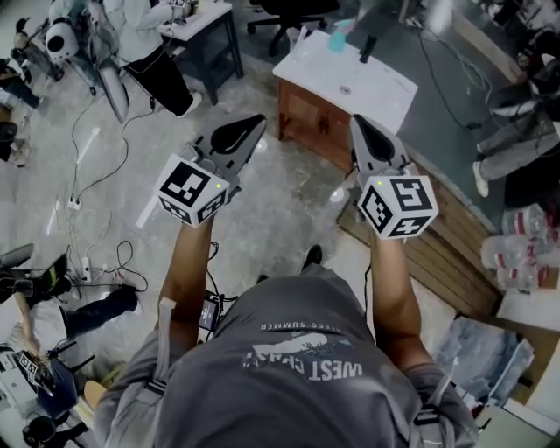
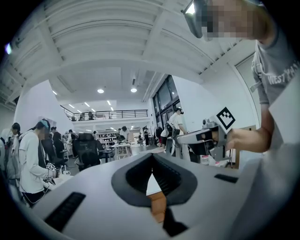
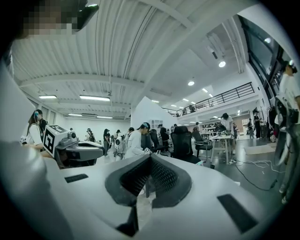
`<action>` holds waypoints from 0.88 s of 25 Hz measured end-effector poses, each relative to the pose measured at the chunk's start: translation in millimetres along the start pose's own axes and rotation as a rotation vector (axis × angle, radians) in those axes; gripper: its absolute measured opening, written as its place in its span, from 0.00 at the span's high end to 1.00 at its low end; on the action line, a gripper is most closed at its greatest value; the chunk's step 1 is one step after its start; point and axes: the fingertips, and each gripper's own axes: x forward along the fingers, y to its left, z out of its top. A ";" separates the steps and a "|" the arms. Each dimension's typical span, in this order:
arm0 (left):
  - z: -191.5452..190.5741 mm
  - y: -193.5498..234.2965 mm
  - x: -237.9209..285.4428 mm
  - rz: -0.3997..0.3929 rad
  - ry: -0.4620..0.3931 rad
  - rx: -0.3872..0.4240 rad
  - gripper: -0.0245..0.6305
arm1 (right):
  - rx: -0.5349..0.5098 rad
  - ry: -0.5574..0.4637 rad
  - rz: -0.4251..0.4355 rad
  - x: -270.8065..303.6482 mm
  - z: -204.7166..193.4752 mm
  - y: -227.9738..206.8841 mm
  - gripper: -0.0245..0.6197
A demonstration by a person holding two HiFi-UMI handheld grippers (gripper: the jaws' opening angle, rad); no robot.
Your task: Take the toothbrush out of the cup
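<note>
Far ahead on the white sink cabinet [image 1: 372,87] stands a small teal cup [image 1: 337,40]. It is too small for me to make out a toothbrush in it. A dark faucet [image 1: 367,47] stands beside it. My left gripper [image 1: 255,123] and right gripper [image 1: 358,123] are held up side by side, well short of the cabinet. Both are shut with nothing between their jaws. In the left gripper view the left gripper's [image 2: 151,164] dark pads meet, and the right gripper [image 2: 206,138] shows beside it. The right gripper's [image 3: 149,161] own view shows its pads together too.
A wooden pallet floor [image 1: 442,254] lies to the right of the cabinet, with packs of water bottles [image 1: 525,249] beyond it. Cables and a power strip [image 1: 74,203] lie on the concrete floor at left. A desk [image 1: 203,26] and seated people are at the far left.
</note>
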 end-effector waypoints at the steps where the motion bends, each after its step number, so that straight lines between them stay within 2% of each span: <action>1: -0.4 -0.1 6.5 0.009 0.004 -0.002 0.97 | 0.002 0.001 0.011 2.6 -0.4 -6.3 0.95; 10: -4.1 -3.4 69.7 0.045 0.024 -0.015 0.97 | 0.022 0.016 0.102 32.8 -5.0 -65.6 0.95; 13: -5.7 -3.6 89.5 0.054 0.047 0.006 0.97 | 0.004 0.023 0.119 41.0 -4.9 -86.3 0.95; 17: -11.8 1.4 108.5 0.080 0.068 -0.006 0.97 | 0.029 0.026 0.131 52.6 -10.5 -112.7 0.95; 22: -16.4 8.5 124.8 0.089 0.084 -0.006 0.97 | 0.047 0.026 0.138 68.0 -15.2 -126.1 0.95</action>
